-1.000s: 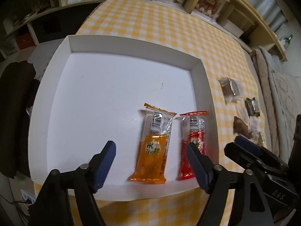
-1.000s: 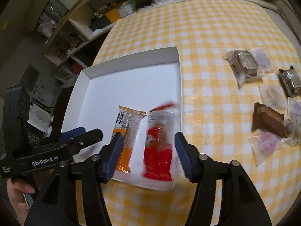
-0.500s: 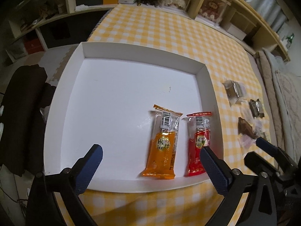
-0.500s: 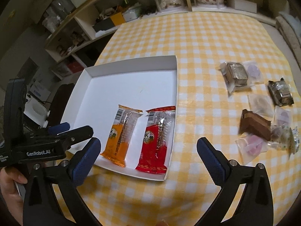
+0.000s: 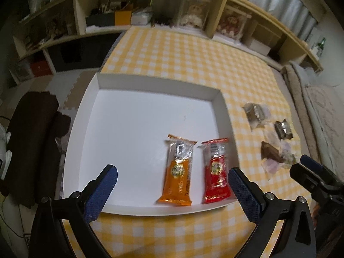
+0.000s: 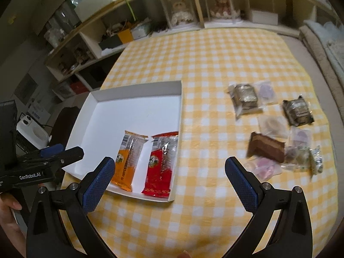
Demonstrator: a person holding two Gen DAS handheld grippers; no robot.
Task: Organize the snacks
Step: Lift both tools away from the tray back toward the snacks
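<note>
An orange snack pack (image 5: 178,173) (image 6: 128,161) and a red snack pack (image 5: 215,173) (image 6: 162,165) lie side by side in the near right corner of a shallow white box (image 5: 154,83) (image 6: 137,87). My left gripper (image 5: 172,190) hangs open above the box's near edge, nothing between its fingers. Open and empty too, my right gripper (image 6: 169,181) hovers over the box's right corner and the yellow checked tablecloth (image 6: 206,68). Right of the box lie several loose snacks: two foil-wrapped ones (image 6: 245,95) (image 6: 297,111), a brown chocolate wedge (image 6: 265,147) and clear-bagged sweets (image 6: 265,167).
Shelves (image 5: 150,19) with boxes and cased dolls run along the far side of the table. A dark chair (image 5: 32,142) stands at the left, a white appliance (image 6: 32,131) beyond it. A hand (image 6: 8,206) holds the left gripper. Cushioned seating (image 5: 318,111) lies to the right.
Both grippers opened wide and lifted away from the box. The red pack, blurred between the right fingers before, now rests flat beside the orange one.
</note>
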